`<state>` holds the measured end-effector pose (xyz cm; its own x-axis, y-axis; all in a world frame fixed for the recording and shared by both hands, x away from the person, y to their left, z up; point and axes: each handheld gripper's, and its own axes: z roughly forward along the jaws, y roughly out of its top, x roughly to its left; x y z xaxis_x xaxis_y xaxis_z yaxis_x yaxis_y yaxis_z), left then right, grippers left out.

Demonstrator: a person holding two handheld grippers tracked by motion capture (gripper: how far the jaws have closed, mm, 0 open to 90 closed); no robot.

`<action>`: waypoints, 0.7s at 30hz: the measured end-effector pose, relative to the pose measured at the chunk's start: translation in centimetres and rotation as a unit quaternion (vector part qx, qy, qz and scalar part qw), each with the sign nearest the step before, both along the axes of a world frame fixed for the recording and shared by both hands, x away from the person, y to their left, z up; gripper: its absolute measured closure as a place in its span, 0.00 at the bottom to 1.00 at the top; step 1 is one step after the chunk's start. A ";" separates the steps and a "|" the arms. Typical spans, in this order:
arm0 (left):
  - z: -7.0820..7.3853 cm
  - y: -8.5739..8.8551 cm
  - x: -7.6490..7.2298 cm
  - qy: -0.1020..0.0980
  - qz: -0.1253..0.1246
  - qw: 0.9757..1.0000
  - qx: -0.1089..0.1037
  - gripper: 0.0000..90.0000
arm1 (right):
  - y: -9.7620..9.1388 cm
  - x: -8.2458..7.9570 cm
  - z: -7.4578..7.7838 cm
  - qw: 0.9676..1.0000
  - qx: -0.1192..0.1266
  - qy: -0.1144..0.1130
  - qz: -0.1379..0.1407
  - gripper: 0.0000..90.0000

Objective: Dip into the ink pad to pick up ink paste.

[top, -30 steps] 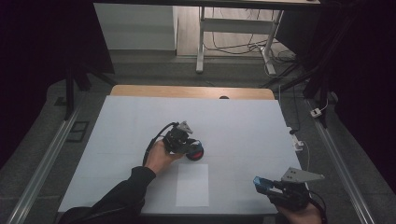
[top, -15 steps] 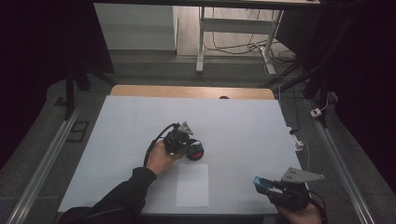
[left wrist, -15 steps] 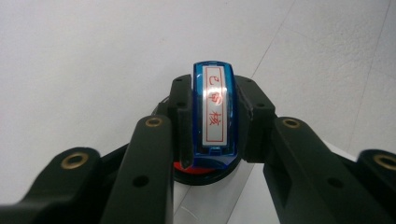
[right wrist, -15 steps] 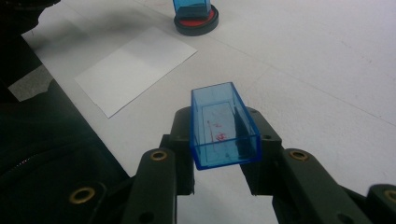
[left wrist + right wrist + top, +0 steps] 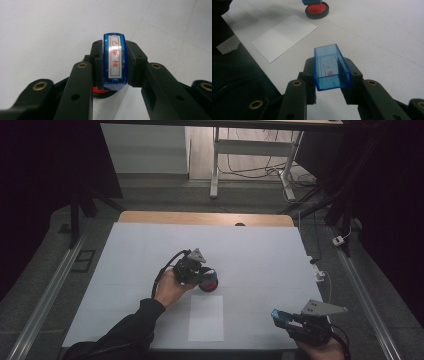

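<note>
A blue stamp (image 5: pixel 115 62) with a white label bearing red characters sits clamped between my left gripper's (image 5: pixel 115 71) jaws. Its lower end rests on or just above a round red ink pad (image 5: pixel 101 91), which lies near the table's middle (image 5: pixel 211 285) in the high view, under that left gripper (image 5: pixel 204 276). At the front right corner, my right gripper (image 5: pixel 279 316) is shut on a clear blue rectangular cap (image 5: pixel 332 67), open side up, with red ink smudges inside. A white sheet of paper (image 5: pixel 206 318) lies flat between both hands.
The white table top (image 5: pixel 260 250) has a wooden strip (image 5: pixel 200 217) along its far edge. A small white plug and cable (image 5: pixel 320 274) hang at the right edge. A dark sleeve (image 5: pixel 234 80) is close on the left of the right gripper view.
</note>
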<state>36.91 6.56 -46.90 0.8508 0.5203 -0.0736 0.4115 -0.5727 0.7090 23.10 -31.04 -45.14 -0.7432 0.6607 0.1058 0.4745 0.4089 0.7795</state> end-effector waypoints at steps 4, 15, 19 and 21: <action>0.6 0.3 -0.5 0.003 -0.006 1.000 -0.012 0.78 | 0.0 0.0 0.0 1.000 0.000 0.000 0.000 0.77; 1.6 1.6 -2.0 0.012 -0.021 0.999 -0.046 0.78 | 0.0 0.0 0.0 1.000 -0.001 0.000 0.000 0.77; 2.0 1.9 -2.6 0.011 -0.027 0.998 -0.054 0.78 | 0.1 0.0 0.0 1.000 0.000 0.000 0.000 0.77; 2.3 1.9 -3.0 0.010 -0.032 0.998 -0.057 0.78 | 0.1 0.0 0.0 1.000 0.000 -0.001 0.000 0.77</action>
